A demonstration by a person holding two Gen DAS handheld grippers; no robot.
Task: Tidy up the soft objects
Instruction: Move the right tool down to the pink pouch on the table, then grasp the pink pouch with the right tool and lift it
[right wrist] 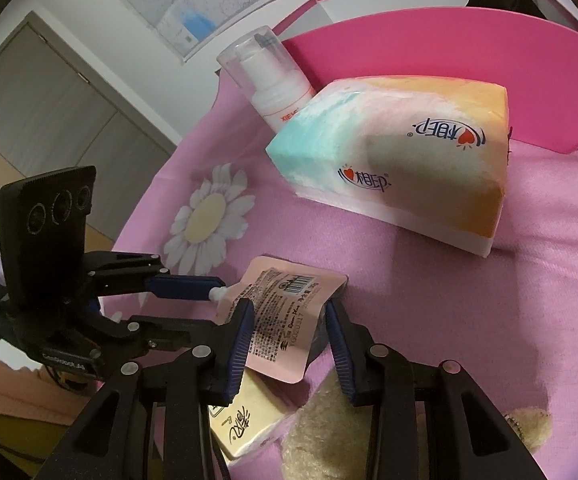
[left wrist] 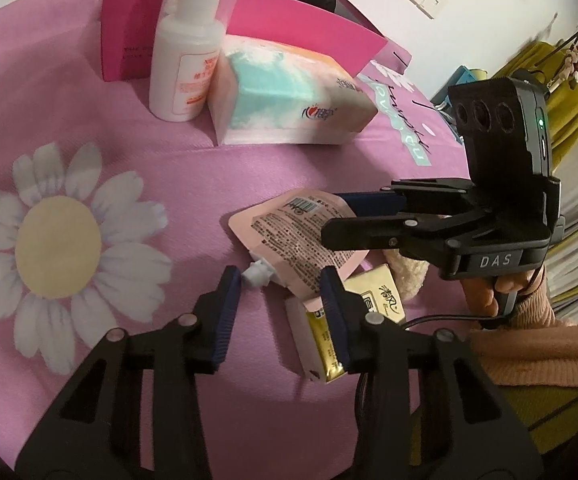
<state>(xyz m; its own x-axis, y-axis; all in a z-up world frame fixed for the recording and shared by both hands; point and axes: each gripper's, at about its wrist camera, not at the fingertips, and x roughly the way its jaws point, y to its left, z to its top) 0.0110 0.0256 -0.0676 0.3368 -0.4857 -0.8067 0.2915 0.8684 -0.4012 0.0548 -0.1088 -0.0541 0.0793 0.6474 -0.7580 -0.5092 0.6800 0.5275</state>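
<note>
A pink spouted pouch (left wrist: 289, 232) (right wrist: 285, 312) lies printed side up on the pink cloth. My left gripper (left wrist: 279, 276) is shut on its spout end, one pad against the white spout (left wrist: 257, 274), the other on the pouch edge. My right gripper (right wrist: 289, 304) is shut across the pouch's other end, which buckles at the right pad. From the other camera each gripper shows side-on: right gripper (left wrist: 335, 218), left gripper (right wrist: 209, 306). Under the pouch lie a yellow tissue packet (left wrist: 373, 292) (right wrist: 245, 420) and a beige plush (left wrist: 407, 272) (right wrist: 329, 432).
A pastel tissue pack (left wrist: 289, 96) (right wrist: 401, 160) and a white pump bottle (left wrist: 185, 60) (right wrist: 273, 80) stand behind, before an open pink box (left wrist: 129, 32) (right wrist: 449, 48). The cloth bears a daisy print (left wrist: 57, 248). A hand in a pink sleeve (left wrist: 529, 312) holds the right gripper.
</note>
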